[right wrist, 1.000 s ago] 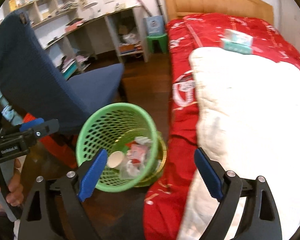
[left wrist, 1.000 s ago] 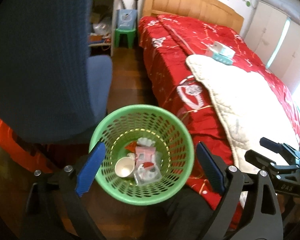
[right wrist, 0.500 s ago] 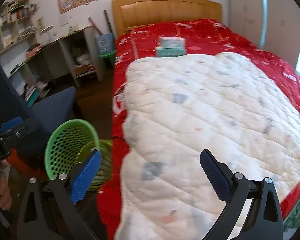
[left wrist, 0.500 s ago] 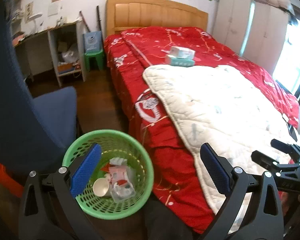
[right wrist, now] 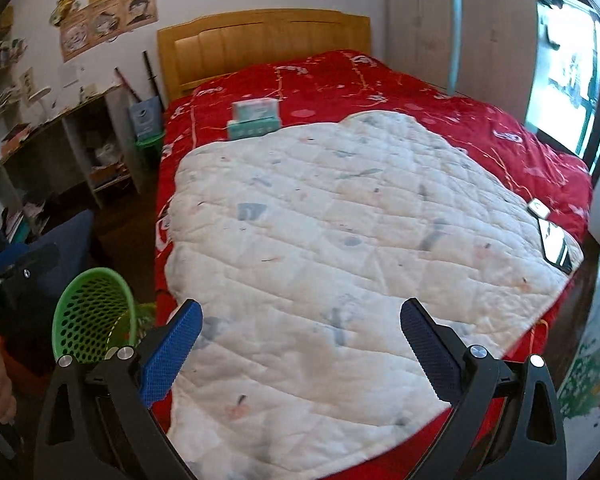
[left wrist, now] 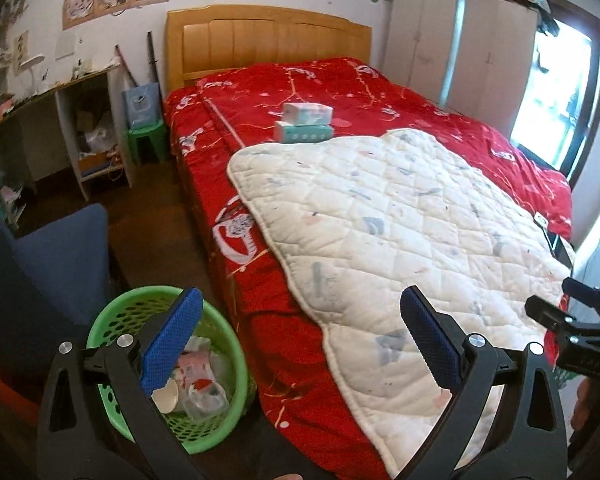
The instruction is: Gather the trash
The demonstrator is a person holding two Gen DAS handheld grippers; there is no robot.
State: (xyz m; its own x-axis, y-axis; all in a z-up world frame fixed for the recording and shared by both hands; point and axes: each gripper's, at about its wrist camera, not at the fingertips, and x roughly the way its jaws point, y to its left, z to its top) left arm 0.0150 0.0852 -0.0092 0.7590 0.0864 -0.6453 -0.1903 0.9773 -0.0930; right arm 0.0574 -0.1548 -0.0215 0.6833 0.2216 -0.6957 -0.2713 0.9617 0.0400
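Note:
A green perforated trash basket (left wrist: 220, 368) stands on the floor beside the bed, holding a paper cup (left wrist: 166, 394), a clear plastic cup and wrappers. It also shows in the right wrist view (right wrist: 88, 312) at lower left. My left gripper (left wrist: 300, 336) is open and empty, raised over the bed edge with its left finger above the basket. My right gripper (right wrist: 300, 340) is open and empty above the white quilt (right wrist: 360, 240). The right gripper also shows in the left wrist view (left wrist: 580, 332) at the right edge.
A bed with a red cover (left wrist: 340, 92) fills the middle. Two tissue boxes (left wrist: 304, 122) lie stacked near the headboard. A phone (right wrist: 556, 244) lies on the quilt's right edge. A blue chair (left wrist: 48, 264) stands left of the basket. A desk with shelves (left wrist: 80, 128) and a green stool (left wrist: 146, 140) are behind.
Both grippers rose and tilted up from the basket toward the bed. The basket slid to the lower left of both views. Both stayed open and empty.

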